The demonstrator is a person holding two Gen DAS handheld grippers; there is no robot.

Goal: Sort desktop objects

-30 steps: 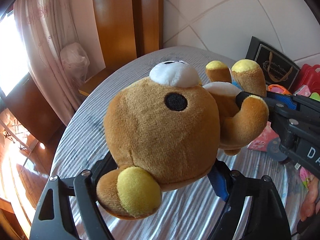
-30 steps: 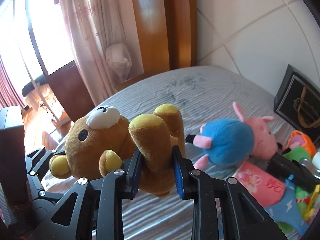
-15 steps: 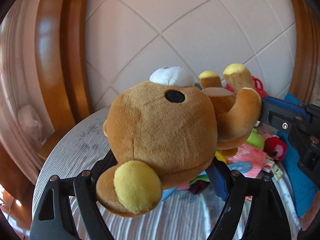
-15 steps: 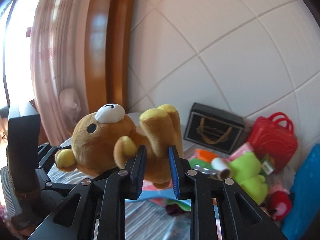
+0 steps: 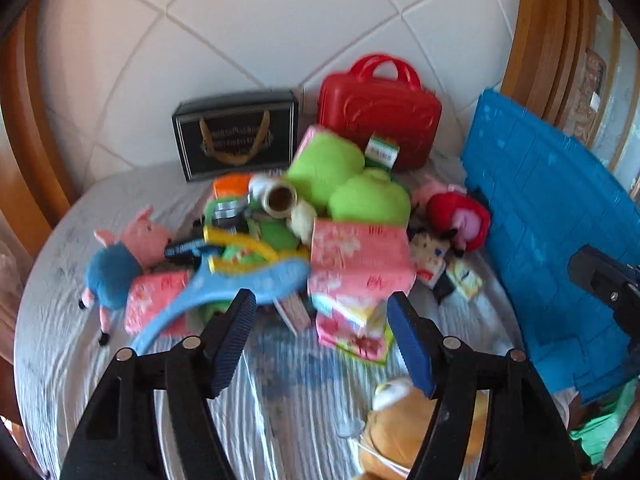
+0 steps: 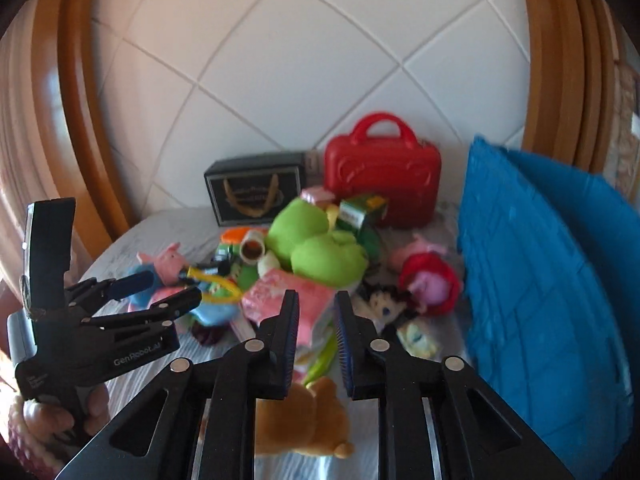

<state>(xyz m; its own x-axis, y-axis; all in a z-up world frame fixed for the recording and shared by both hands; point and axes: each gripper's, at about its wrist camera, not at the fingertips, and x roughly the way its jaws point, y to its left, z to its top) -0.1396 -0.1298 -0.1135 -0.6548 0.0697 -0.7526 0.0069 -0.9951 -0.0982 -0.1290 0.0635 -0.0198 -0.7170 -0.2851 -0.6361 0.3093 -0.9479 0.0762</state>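
Note:
The brown plush bear (image 5: 404,428) lies on the grey striped tablecloth (image 5: 60,340), low in both views and free of both grippers. In the right wrist view the bear (image 6: 304,420) shows under the fingers. My left gripper (image 5: 320,300) hangs above it with jaws apart and closing, nothing between them. A hand holds this left gripper (image 6: 170,288) at the left of the right wrist view. My right gripper (image 6: 317,298) has a narrow gap that is opening, and it is empty.
A heap of toys fills the middle: a green plush (image 5: 348,184), pink packs (image 5: 360,256), a blue-clad pig plush (image 5: 120,256) and a red pig plush (image 5: 460,216). Behind stand a black box (image 5: 240,140) and a red case (image 5: 380,108). A blue panel (image 5: 560,240) leans at the right.
Both grippers have let go of the bear, which now lies on the cloth below them. Both views have swung right, from the curtain and wall to the toy heap.

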